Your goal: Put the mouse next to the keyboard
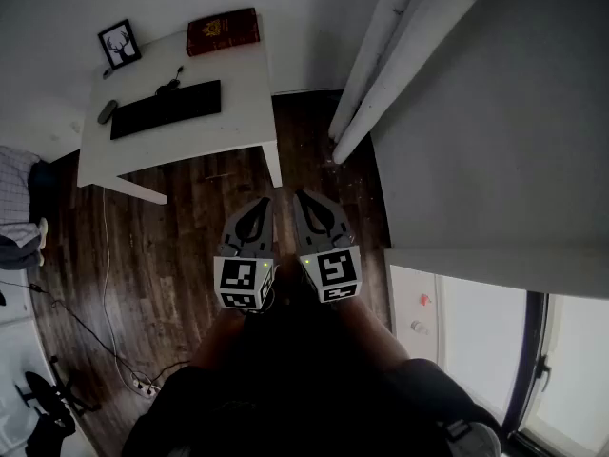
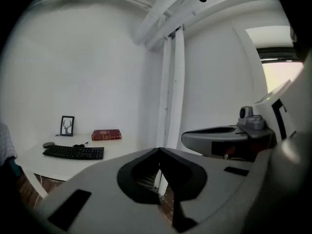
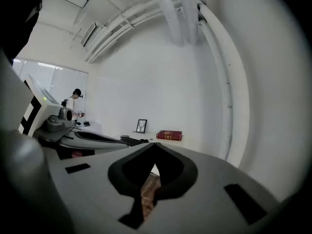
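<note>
Jaws of the left gripper (image 2: 158,151) are closed together, with nothing between them. The jaws of the right gripper (image 3: 155,145) are closed and empty too. Both grippers are side by side above the dark wooden floor (image 1: 190,246), well apart from the white tabletop (image 1: 238,127). On it the mouse (image 1: 107,111) lies just beside the left end of the black keyboard (image 1: 166,109). Behind the keyboard lies a red book (image 1: 223,31), and a framed picture (image 1: 120,44) stands near it.

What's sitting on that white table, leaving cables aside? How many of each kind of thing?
Keyboard: 1
Mouse: 1
Red book: 1
Framed picture: 1
Total: 4
</note>
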Available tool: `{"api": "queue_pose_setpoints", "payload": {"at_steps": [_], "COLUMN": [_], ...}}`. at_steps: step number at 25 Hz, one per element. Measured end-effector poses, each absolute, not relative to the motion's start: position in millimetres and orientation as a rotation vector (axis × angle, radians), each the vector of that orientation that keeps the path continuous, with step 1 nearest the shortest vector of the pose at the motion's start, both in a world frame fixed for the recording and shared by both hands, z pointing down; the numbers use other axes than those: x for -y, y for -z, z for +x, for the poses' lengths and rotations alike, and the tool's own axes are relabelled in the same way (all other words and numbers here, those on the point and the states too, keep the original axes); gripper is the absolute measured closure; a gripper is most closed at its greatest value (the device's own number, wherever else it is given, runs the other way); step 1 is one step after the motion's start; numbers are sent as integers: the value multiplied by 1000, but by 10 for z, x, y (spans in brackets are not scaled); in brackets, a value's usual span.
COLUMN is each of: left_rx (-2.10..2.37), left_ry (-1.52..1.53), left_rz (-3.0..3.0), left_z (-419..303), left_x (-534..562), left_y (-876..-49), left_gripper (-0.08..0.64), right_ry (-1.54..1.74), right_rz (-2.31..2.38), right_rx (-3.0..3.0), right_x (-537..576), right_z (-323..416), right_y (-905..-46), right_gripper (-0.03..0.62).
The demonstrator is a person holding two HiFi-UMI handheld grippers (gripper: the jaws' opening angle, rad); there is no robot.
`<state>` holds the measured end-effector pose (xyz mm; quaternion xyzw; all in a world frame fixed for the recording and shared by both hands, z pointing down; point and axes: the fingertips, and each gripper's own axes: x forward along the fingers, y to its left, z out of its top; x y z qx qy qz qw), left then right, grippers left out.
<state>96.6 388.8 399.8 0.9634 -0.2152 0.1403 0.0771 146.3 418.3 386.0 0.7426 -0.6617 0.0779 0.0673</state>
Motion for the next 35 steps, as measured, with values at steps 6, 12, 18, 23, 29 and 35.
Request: {"api": "queue_pose_setpoints", "payload": {"at_steps": [6, 12, 18, 23, 29, 35], "left_rx": [655, 712, 714, 793, 935, 1058], "left_ry": [-434, -425, -426, -379, -311, -273], "left_rz": [2898, 2856, 2822, 2761, 2691, 2645], "left_z": [875, 723, 578, 269, -219, -852], "left_x": [-3772, -3624, -3474, -3240, -2885, -2466], "left_y": [-4026, -4067, -4132, -4150, -4145, -4077], "left_gripper": [558, 557, 558, 558, 558, 558], "right_ry": [-231, -234, -251, -263, -227, -167], "right_rz": [2204, 2148, 2077, 1980, 1846, 1716], "right_rx": [2027, 2071, 2097, 2117, 2186, 2294], "right_x": [-4026, -3885, -3689, -3496, -3147, -2655], "right_z": [1318, 1159, 940, 689, 218, -448], "right_y": [-3888, -3903, -3983, -4053, -4068, -3998], "right_gripper": [572, 572, 572, 572, 571, 571]}}
